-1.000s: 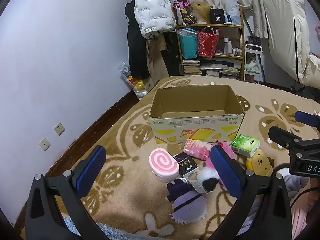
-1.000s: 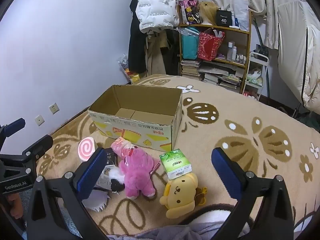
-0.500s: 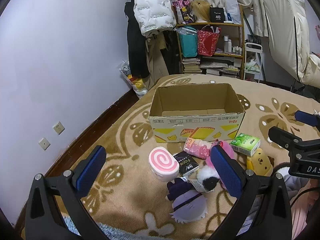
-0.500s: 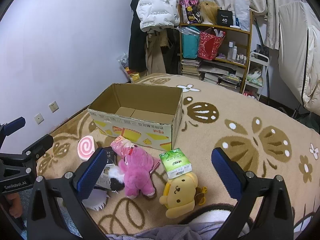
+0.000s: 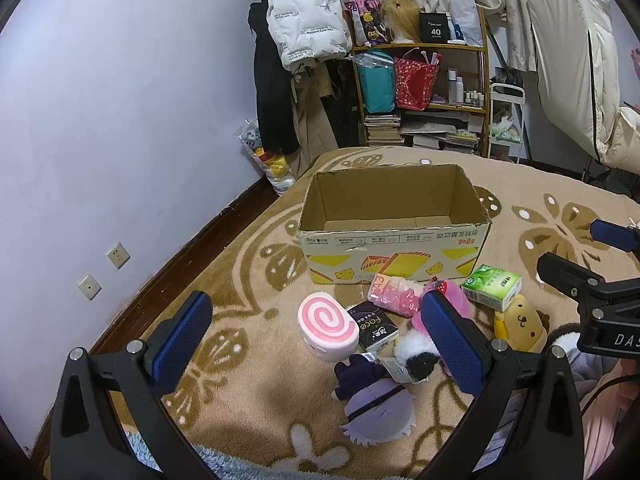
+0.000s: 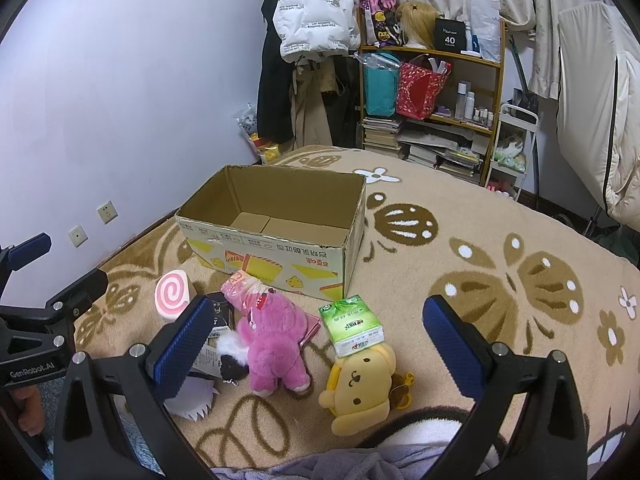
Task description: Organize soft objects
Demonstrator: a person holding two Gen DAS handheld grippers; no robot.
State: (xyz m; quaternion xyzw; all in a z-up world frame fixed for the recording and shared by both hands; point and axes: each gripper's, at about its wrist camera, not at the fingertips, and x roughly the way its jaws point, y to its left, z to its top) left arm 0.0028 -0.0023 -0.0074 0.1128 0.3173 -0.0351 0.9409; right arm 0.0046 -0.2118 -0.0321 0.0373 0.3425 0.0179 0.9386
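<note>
Materials and surface finishes, floor scene with open box.
Matt corrugated cardboard box (image 6: pixel 280 236), printed outer face, raw brown inside; deep-pile beige carpet (image 6: pixel 480 264); fluffy pink plush (image 6: pixel 276 336) and smoother short-nap yellow plush (image 6: pixel 362 388); glossy plastic film on green tissue pack (image 6: pixel 354 326) and pink packet (image 5: pixel 396 294); smooth foam-like pink swirl roll (image 5: pixel 326 326); matt black plastic gripper frames with textured blue rubber fingers (image 5: pixel 452 342), metal screws.

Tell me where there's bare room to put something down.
The cardboard box is empty. Bare rug spreads right of the box and green tissue pack. Crowded: the strip before the box, from the pink swirl cushion to the yellow dog plush.
</note>
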